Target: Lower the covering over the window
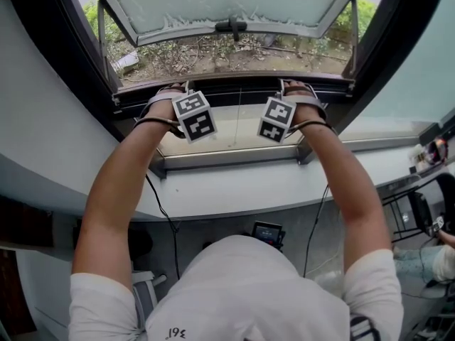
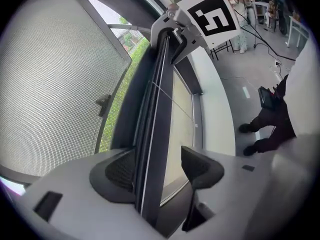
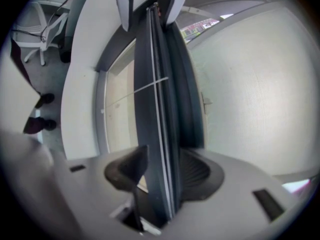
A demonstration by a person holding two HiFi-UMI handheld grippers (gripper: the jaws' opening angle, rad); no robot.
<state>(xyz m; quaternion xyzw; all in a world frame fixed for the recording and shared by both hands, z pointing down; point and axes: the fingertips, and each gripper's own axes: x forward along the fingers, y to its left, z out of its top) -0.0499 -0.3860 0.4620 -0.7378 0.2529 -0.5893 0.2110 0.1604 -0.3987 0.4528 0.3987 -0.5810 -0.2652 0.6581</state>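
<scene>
From the head view, the left hand [image 1: 163, 99] and right hand [image 1: 302, 98], with their marker cubes [image 1: 195, 116], are covering the fingers of the left gripper [image 2: 160, 156] and right gripper [image 3: 167, 156] entirely. The open window sash [image 1: 227, 6] is running off the top edge. Another person [image 1: 432, 261] is being cut off at the right edge, only a leg and a hand showing. In the right gripper view, the near finger [image 3: 127, 169] is blurring, leaving its contact with the dark bar [image 3: 157, 109] unclear; the bar's lower end is disappearing behind the gripper body.
</scene>
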